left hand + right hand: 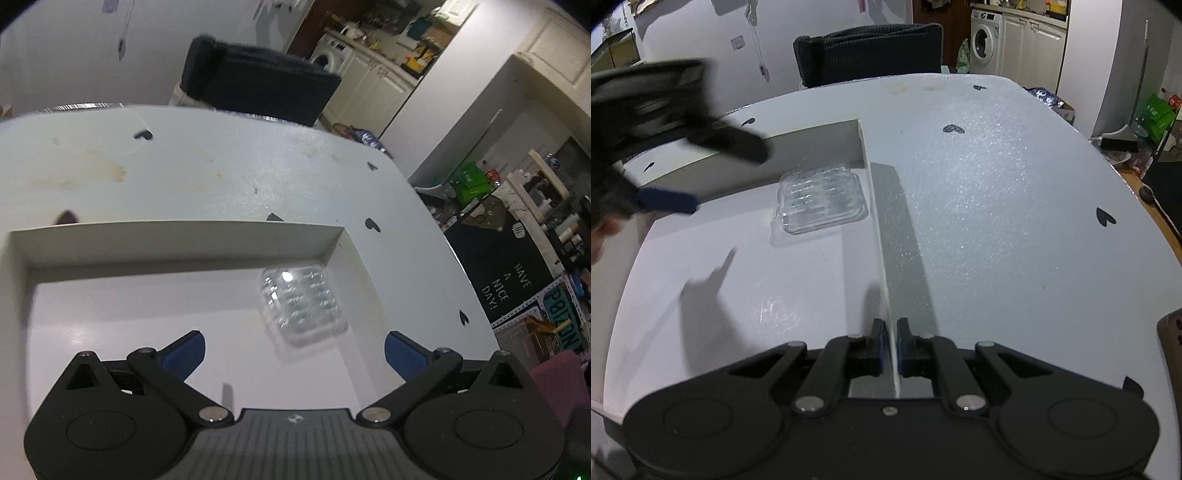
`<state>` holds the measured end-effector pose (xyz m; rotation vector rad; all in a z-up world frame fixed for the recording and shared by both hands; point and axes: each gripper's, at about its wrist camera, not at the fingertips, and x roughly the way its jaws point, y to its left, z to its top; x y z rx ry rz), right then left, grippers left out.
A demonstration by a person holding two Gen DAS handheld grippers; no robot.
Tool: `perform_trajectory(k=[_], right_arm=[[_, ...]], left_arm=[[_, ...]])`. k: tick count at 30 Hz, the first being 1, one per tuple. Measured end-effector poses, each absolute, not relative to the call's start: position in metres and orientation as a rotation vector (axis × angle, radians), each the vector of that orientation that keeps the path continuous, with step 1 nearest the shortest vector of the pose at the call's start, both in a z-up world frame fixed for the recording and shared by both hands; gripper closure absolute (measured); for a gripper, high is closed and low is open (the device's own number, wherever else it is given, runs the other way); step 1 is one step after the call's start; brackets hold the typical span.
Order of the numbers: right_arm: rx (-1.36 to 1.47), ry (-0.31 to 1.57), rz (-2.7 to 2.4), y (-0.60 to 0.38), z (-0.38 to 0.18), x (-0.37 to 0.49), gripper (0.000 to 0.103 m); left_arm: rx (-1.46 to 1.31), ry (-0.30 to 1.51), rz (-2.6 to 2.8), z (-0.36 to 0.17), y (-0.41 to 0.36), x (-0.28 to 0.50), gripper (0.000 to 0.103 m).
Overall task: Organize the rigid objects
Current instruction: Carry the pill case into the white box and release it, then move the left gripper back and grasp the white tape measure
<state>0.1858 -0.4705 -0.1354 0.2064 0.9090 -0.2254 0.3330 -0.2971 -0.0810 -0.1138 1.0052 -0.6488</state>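
A clear plastic blister tray (303, 307) lies in the white box's (862, 142) far right corner. The left gripper (294, 350) hangs above, jaws wide apart and empty. The right gripper (891, 345) is clamped on the box's right wall.

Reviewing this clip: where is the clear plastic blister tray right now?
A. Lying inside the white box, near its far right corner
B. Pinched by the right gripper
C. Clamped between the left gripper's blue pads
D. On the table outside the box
A: the clear plastic blister tray lies flat on the floor of the white box, free of the wide-open left gripper, while the right gripper is shut on the box's side wall.
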Motion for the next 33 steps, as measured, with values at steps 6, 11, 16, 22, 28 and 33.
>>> perform_trajectory(k=[6,11,16,22,28,33], right_arm=[[0.194,0.887,-0.220,-0.470,-0.136,0.183,0.096],[0.174,0.881,-0.223,-0.468,-0.137,0.184,0.095],[0.171,0.874,-0.229,-0.466,-0.137,0.183,0.095],[0.170,0.865,-0.221,-0.467,-0.137,0.181,0.095],[0.152,0.879,-0.222,-0.465,-0.137,0.184,0.095],[0.132,0.885,-0.231,-0.462,-0.137,0.185,0.094]], left_arm=[[-0.077,0.856,-0.621,-0.059,-0.244,0.289,0.000],[-0.053,0.734,-0.559,-0.044,-0.193,0.257,0.000],[-0.036,0.666,-0.466,-0.038,-0.142,0.243,0.000],[-0.020,0.644,-0.340,-0.042,-0.080,0.246,0.000],[0.027,0.636,-0.269,-0.056,-0.025,0.268,0.000],[0.084,0.688,-0.231,-0.078,0.009,0.300,0.000]])
